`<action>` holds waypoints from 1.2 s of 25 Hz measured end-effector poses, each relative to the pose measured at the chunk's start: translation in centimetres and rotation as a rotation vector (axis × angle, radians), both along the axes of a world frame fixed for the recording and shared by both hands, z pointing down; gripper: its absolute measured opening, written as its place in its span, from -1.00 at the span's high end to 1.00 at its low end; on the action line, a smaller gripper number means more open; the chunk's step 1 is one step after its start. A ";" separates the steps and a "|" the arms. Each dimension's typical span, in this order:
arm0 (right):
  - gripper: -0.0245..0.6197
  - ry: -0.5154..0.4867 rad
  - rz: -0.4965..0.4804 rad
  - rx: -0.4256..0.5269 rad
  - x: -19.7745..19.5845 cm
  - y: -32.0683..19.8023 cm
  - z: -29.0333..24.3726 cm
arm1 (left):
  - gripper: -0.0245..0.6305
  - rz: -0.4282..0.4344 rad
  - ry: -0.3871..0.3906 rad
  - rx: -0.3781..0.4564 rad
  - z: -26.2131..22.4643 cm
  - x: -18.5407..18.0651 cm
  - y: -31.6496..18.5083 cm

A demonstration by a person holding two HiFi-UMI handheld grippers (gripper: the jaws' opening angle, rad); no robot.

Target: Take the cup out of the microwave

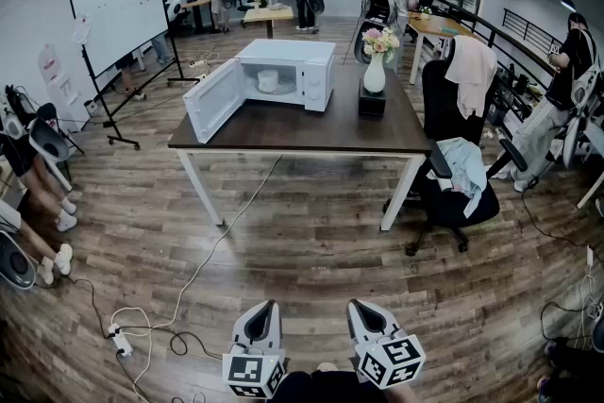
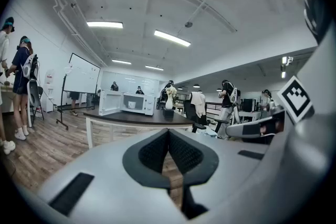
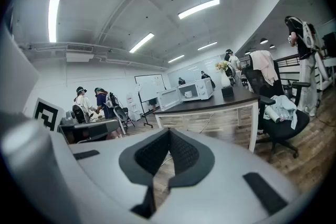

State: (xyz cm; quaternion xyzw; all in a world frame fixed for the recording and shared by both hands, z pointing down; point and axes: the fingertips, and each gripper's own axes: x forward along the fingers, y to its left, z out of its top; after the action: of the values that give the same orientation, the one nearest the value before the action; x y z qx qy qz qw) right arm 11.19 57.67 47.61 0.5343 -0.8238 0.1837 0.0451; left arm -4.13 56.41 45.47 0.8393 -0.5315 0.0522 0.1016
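A white microwave (image 1: 293,71) stands at the far side of a dark-topped table (image 1: 302,129), its door (image 1: 213,98) swung wide to the left. Inside it sits a white cup (image 1: 268,80). The same microwave (image 2: 131,102) shows small and distant in the left gripper view, and the microwave (image 3: 190,92) also appears far off in the right gripper view. My left gripper (image 1: 260,312) and right gripper (image 1: 361,310) hang low at the bottom of the head view, well short of the table. Both are shut and hold nothing.
A white vase of flowers (image 1: 376,61) on a black box stands right of the microwave. A black office chair (image 1: 461,184) with clothes on it sits at the table's right end. Cables and a power strip (image 1: 121,342) lie on the wooden floor. Several people stand around the room.
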 end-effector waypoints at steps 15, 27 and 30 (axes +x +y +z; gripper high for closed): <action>0.94 -0.009 -0.023 -0.017 -0.6 1.3 0.8 | 0.91 -0.020 -0.047 -0.009 1.2 0.1 1.8; 0.94 -0.026 -0.061 -0.027 -1.4 1.3 1.2 | 0.91 -0.025 -0.072 -0.024 1.4 0.3 2.0; 0.94 -0.027 -0.064 -0.035 -1.4 0.4 1.5 | 0.91 -0.022 -0.070 -0.016 1.3 0.7 1.0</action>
State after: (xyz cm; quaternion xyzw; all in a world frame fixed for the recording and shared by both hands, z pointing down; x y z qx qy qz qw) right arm 9.78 58.11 49.14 0.5044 -0.8377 0.2036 0.0491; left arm -3.45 57.45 46.73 0.8302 -0.5435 0.0848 0.0903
